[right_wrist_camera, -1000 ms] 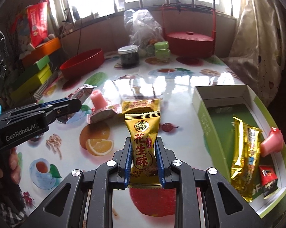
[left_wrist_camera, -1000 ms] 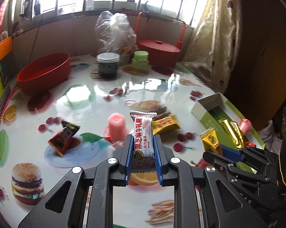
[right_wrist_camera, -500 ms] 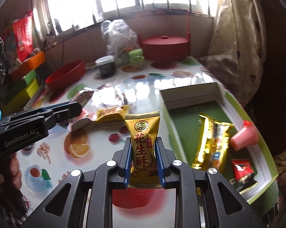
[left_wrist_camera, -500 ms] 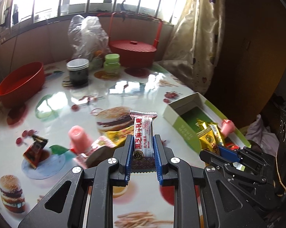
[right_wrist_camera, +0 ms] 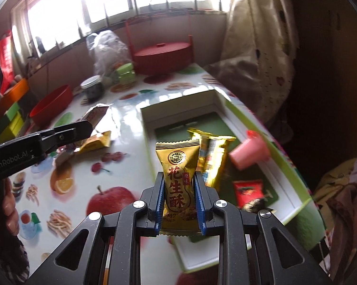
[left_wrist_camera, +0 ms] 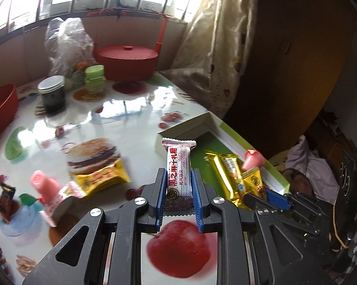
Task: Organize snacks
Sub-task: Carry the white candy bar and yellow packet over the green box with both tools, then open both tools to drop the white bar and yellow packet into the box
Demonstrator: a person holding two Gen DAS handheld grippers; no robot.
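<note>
In our right gripper [right_wrist_camera: 179, 201] the fingers [right_wrist_camera: 159, 198] are closed on a gold peanut snack [right_wrist_camera: 178, 178]. It stands with its long axis along the fingers, the top end pointing forward and away from us. In our left gripper [left_wrist_camera: 178, 194] the fingers [left_wrist_camera: 161, 193] are also closed, on a white sesame snack bar [left_wrist_camera: 179, 166], held in the same way, long axis forward.

The relation that matters for the next move is between each packet and the green box [right_wrist_camera: 283, 147]. This box lies ahead and to the right of both grippers, at the right edge of the table [left_wrist_camera: 130, 116]. From the right wrist view the gold packet already hangs over the near-left part of the box, so we judge the right hand is the nearer one and can release first. From the left wrist view the white bar's tip reaches the box's near-left wall, but the fingers look to be above the table, over a printed apple [left_wrist_camera: 178, 247]; we judge it needs to go further right.

Inside the box we see gold bars [right_wrist_camera: 211, 156], a pink jelly cup [right_wrist_camera: 249, 149] and a red packet [right_wrist_camera: 247, 187].

Further left on the table, a yellow packet [left_wrist_camera: 102, 178], another pink cup [left_wrist_camera: 44, 185] and a dark red packet [left_wrist_camera: 5, 201] wait outside the box.
</note>
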